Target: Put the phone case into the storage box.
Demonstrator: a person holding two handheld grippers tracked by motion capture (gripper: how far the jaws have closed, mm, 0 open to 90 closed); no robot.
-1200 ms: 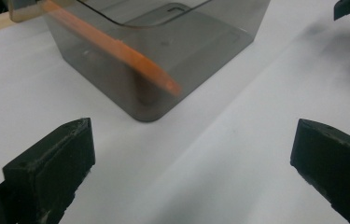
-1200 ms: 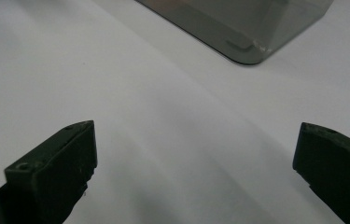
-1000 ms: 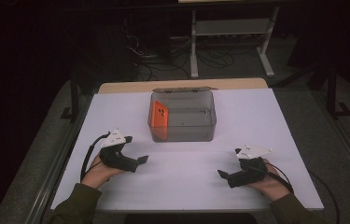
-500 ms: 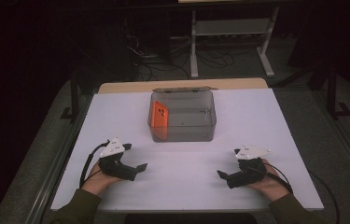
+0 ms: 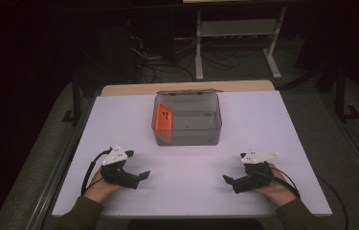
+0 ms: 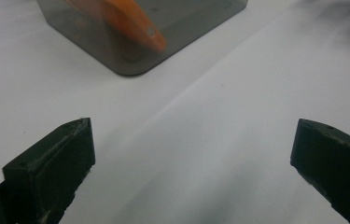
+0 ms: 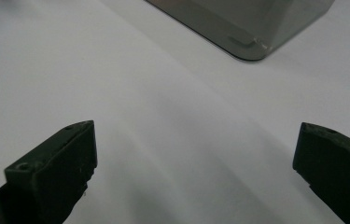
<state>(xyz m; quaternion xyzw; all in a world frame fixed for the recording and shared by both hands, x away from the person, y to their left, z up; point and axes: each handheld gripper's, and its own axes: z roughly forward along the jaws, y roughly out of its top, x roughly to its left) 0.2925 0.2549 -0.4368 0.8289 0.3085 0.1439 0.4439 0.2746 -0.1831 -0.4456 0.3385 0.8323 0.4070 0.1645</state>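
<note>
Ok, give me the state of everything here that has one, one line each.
Clear grey plastic box: open-topped, upright on the table.
Flat orange plastic piece: inside the box, leaning on its left wall.
Left hand-held gripper: open, holding nothing.
Right hand-held gripper: open, holding nothing.

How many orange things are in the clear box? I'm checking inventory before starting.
1. A single orange piece leans against the left wall of the clear box, also seen in the left gripper view. The rest of the box looks empty.
</note>
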